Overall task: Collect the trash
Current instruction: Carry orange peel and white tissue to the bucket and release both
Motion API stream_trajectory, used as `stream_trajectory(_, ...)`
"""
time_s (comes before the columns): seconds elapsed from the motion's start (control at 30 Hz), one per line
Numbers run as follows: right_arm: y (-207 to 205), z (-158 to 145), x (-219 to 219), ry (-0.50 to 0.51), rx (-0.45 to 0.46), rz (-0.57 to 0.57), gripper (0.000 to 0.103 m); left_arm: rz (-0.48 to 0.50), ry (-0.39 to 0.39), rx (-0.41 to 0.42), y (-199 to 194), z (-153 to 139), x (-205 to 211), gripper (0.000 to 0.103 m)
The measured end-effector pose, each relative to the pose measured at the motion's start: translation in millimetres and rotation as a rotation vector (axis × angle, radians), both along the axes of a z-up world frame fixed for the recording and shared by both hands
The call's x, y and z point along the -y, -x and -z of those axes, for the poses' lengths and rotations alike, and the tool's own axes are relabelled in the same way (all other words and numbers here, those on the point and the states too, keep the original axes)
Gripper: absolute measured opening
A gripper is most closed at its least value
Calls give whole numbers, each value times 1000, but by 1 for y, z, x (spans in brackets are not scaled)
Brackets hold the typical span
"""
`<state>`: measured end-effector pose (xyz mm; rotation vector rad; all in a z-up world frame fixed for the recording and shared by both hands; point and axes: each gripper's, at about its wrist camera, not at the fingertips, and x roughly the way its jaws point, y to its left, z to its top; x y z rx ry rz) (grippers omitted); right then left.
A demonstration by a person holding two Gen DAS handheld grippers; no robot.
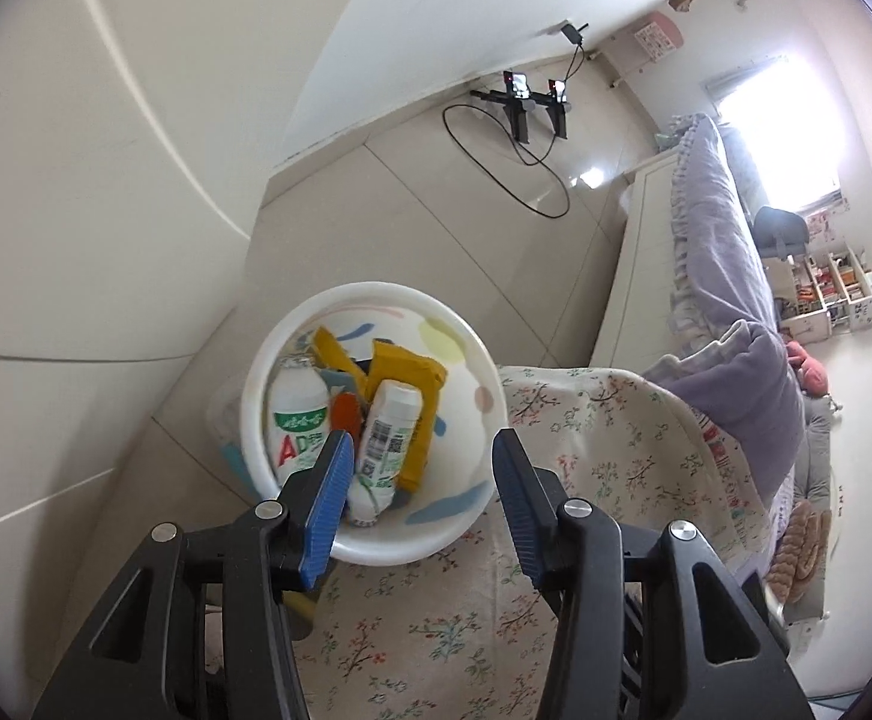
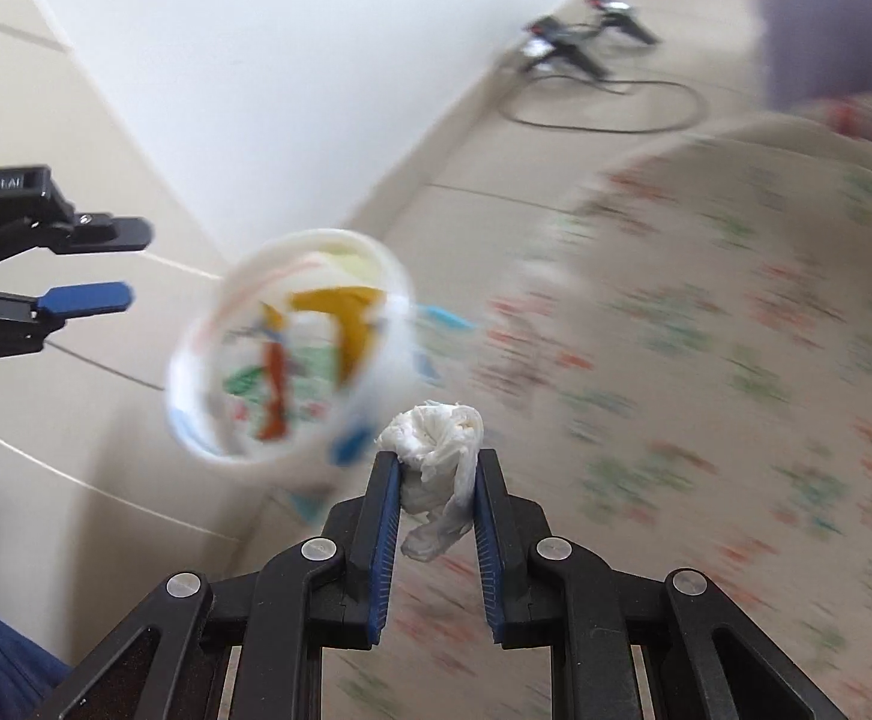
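A white trash bin (image 1: 484, 420) with pastel marks stands on the floor beside the bed. It holds two white drink bottles (image 1: 299, 420), yellow wrappers (image 1: 417, 378) and an orange piece. My left gripper (image 1: 422, 445) is open and empty, hovering above the bin's opening. The bin also shows in the blurred right wrist view (image 2: 195, 414). My right gripper (image 2: 439, 457) is shut on a crumpled white tissue (image 2: 436, 444), held just right of the bin over the bed's edge. The left gripper (image 2: 117, 264) shows at the left there.
A floral bedspread (image 1: 604, 468) lies right of the bin, with a purple blanket (image 1: 730, 252) beyond. A white wardrobe (image 1: 87, 192) stands on the left. Black stands (image 1: 532, 102) and a looped cable (image 1: 514, 174) lie on the tiled floor far ahead.
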<state>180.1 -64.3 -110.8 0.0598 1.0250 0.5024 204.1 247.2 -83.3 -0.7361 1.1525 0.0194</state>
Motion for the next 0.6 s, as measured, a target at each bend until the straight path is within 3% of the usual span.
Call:
stream_trajectory(0.1, -11, 5, -39, -12, -2, -51, 21, -7, -70, -9, 5, -6, -3, 51)
stream_trajectory(0.27, -39, 7, -94, -9, 19, -62, 24, -14, -119, 2, 11, -15, -4, 51)
stream_trajectory(0.33, -52, 12, -107, 33, 30, -39, 42, -3, -123, 1, 13, -17, -2, 51)
stream_trajectory(0.37, -58, 17, -111, 37, 4, -33, 56, -1, -125, 2, 14, -18, -1, 52)
stream_trajectory(0.47, -60, 21, -103, 23, -44, -18, 58, 12, -157, 4, 18, -22, 6, 52)
stream_trajectory(0.6, -41, 11, -78, -1, -52, -15, 58, 52, -262, 27, 28, -31, 29, 55)
